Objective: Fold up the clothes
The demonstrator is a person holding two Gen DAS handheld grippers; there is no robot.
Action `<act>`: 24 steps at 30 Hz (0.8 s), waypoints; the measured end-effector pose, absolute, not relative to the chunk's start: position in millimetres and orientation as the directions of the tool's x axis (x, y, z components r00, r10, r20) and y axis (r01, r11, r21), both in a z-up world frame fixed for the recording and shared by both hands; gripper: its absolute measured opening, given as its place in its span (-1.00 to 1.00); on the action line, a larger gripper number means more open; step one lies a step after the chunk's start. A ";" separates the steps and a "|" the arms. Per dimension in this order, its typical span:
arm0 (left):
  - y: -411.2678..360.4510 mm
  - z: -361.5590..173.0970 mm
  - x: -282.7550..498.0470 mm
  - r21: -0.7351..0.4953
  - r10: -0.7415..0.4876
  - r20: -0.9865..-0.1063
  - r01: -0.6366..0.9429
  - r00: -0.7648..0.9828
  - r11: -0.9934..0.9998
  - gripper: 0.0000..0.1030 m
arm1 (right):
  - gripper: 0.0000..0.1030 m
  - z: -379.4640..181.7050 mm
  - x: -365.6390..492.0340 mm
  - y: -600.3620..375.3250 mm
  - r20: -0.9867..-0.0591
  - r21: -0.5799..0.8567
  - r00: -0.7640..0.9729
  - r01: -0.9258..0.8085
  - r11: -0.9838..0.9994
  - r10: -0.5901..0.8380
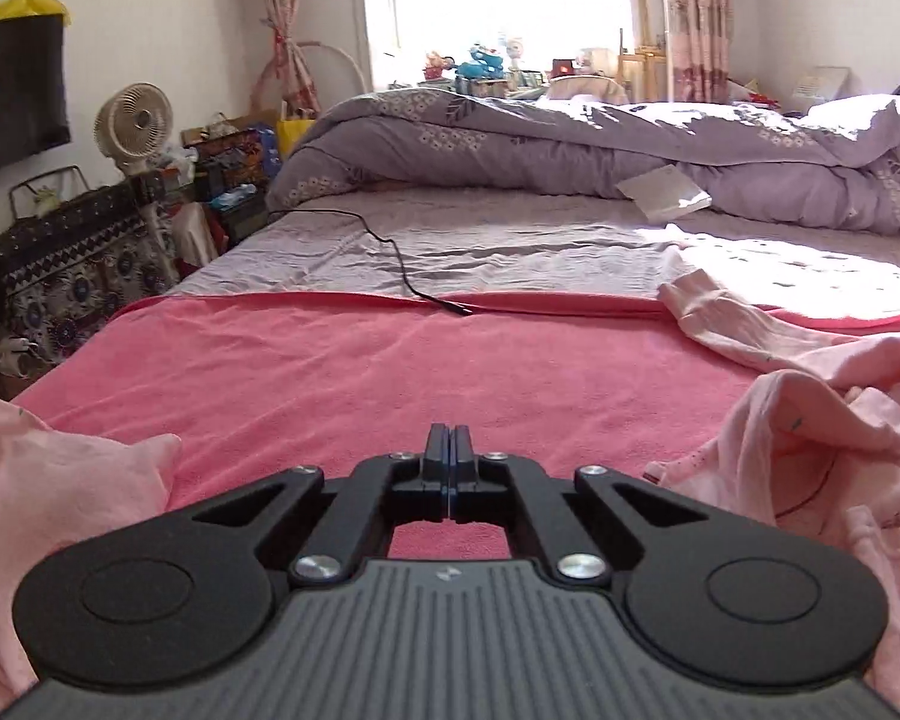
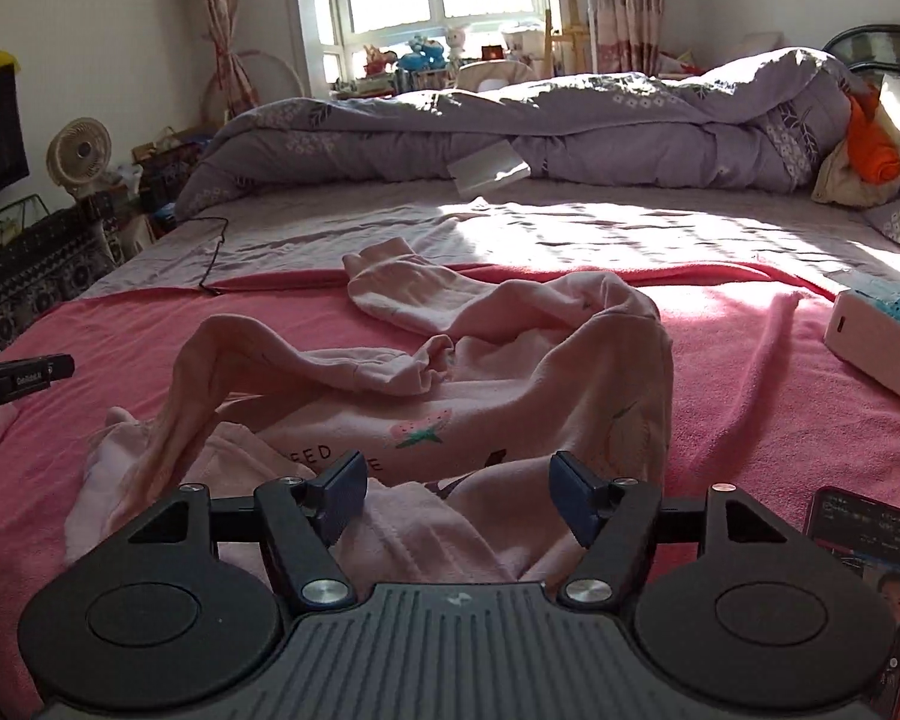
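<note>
Right hand-held gripper (image 2: 457,495) is closest, jaws spread apart over a bunched fold of the pale pink printed sweatshirt (image 2: 450,396), nothing pinched yet, so I'd guess it's lining up a grab. That sweatshirt lies crumpled on the pink blanket (image 2: 750,372) covering the bed, sleeves flopped every which way, so folding hasn't really begun. Left hand-held gripper (image 1: 452,441) has its jaws pressed together on nothing, over bare blanket. Phone (image 2: 864,570) sits just beside the sweatshirt, probably parked out of the way.
</note>
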State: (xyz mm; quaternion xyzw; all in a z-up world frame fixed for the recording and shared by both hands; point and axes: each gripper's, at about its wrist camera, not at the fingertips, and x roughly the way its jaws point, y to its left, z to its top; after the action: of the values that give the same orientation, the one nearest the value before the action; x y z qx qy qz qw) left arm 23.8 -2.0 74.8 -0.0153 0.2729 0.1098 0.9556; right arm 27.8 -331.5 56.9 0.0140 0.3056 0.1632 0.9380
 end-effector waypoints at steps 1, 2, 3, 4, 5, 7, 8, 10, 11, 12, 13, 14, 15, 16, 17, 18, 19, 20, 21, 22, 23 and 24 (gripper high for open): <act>-4.8 74.8 14.7 0.011 0.147 -0.530 -0.166 0.835 0.986 -0.65 | 0.42 57.1 24.1 -329.3 -0.564 0.120 0.762 -0.305 0.945 0.318; -11.3 71.8 5.1 0.006 0.104 -0.534 -0.119 0.839 0.993 0.17 | 0.43 56.8 21.5 -327.0 -0.563 0.115 0.764 -0.305 0.945 0.315; -17.7 68.8 -4.5 0.001 0.061 -0.536 -0.072 0.842 0.997 0.46 | 0.43 55.4 20.7 -325.3 -0.565 0.120 0.763 -0.302 0.946 0.315; -27.5 64.0 -14.5 0.008 0.027 -0.532 -0.027 0.847 1.000 0.88 | 0.43 53.8 20.0 -323.6 -0.566 0.127 0.761 -0.298 0.946 0.316; -39.5 58.0 -24.8 0.024 -0.001 -0.522 0.015 0.853 1.000 0.85 | 0.43 52.2 19.4 -322.0 -0.568 0.133 0.760 -0.295 0.946 0.317; -73.6 49.3 -37.4 0.086 -0.028 -0.509 0.083 0.860 0.993 0.87 | 0.43 48.7 18.7 -319.5 -0.574 0.151 0.754 -0.286 0.946 0.320; -83.0 43.6 -39.5 0.128 0.001 -0.511 0.075 0.859 0.989 0.87 | 0.44 50.8 19.2 -322.0 -0.577 0.160 0.753 -0.274 0.948 0.315; -99.3 29.4 -41.6 0.220 0.096 -0.514 0.023 0.852 0.975 0.87 | 0.45 49.1 17.5 -324.3 -0.580 0.170 0.753 -0.263 0.950 0.312; -103.9 25.0 -44.0 0.242 0.129 -0.508 -0.003 0.851 0.970 0.88 | 0.46 48.5 16.4 -326.2 -0.580 0.174 0.753 -0.259 0.950 0.311; -106.0 22.6 -47.4 0.246 0.152 -0.499 -0.029 0.853 0.969 0.88 | 0.48 47.8 15.3 -328.6 -0.580 0.177 0.753 -0.255 0.951 0.310; -108.0 20.1 -50.7 0.251 0.175 -0.489 -0.055 0.854 0.967 0.88 | 0.49 46.9 14.2 -331.2 -0.581 0.181 0.753 -0.250 0.951 0.308; -110.1 17.6 -54.1 0.254 0.198 -0.480 -0.080 0.855 0.964 0.88 | 0.50 45.9 13.1 -333.8 -0.582 0.185 0.753 -0.245 0.952 0.307; -112.1 16.4 -55.9 0.253 0.210 -0.475 -0.096 0.854 0.963 0.89 | 0.50 44.8 11.8 -336.1 -0.582 0.193 0.752 -0.240 0.951 0.308; -114.1 16.1 -56.7 0.247 0.215 -0.474 -0.105 0.854 0.963 0.88 | 0.50 43.7 10.5 -338.3 -0.583 0.202 0.752 -0.235 0.951 0.310; -116.2 15.8 -57.4 0.242 0.219 -0.473 -0.114 0.853 0.964 0.87 | 0.50 42.0 7.8 -340.3 -0.580 0.213 0.752 -0.230 0.950 0.313; -115.1 14.6 -54.4 0.217 0.198 -0.486 -0.102 0.851 0.971 0.85 | 0.50 38.4 6.1 -339.9 -0.578 0.222 0.754 -0.222 0.949 0.311; -111.6 12.9 -48.8 0.179 0.158 -0.507 -0.076 0.848 0.981 0.73 | 0.51 36.8 3.3 -340.6 -0.573 0.232 0.758 -0.217 0.948 0.313; -108.2 11.2 -43.3 0.141 0.118 -0.526 -0.050 0.842 0.989 0.46 | 0.51 35.7 -0.2 -341.0 -0.564 0.242 0.764 -0.210 0.947 0.314; -104.9 10.7 -38.9 0.099 0.081 -0.540 -0.032 0.838 0.995 0.33 | 0.51 34.7 -3.9 -341.4 -0.555 0.252 0.770 -0.204 0.946 0.314; -101.6 11.2 -35.3 0.055 0.047 -0.549 -0.020 0.834 0.998 0.20 | 0.52 33.7 -7.7 -341.9 -0.546 0.261 0.776 -0.201 0.944 0.316; -100.3 12.3 -32.0 0.036 0.029 -0.552 -0.011 0.833 0.999 0.07 | 0.52 33.4 -12.8 -339.1 -0.535 0.270 0.784 -0.193 0.943 0.314; -99.9 13.5 -30.1 0.036 0.028 -0.550 -0.009 0.835 0.999 -0.04 | 0.52 32.8 -16.5 -337.9 -0.528 0.274 0.790 -0.187 0.943 0.311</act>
State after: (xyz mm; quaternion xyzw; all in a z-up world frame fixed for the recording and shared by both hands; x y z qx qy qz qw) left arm -30.1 -99.9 13.5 0.0160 0.2874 0.0096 0.9576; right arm -16.5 -337.9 32.8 0.1042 0.2954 0.1324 0.9404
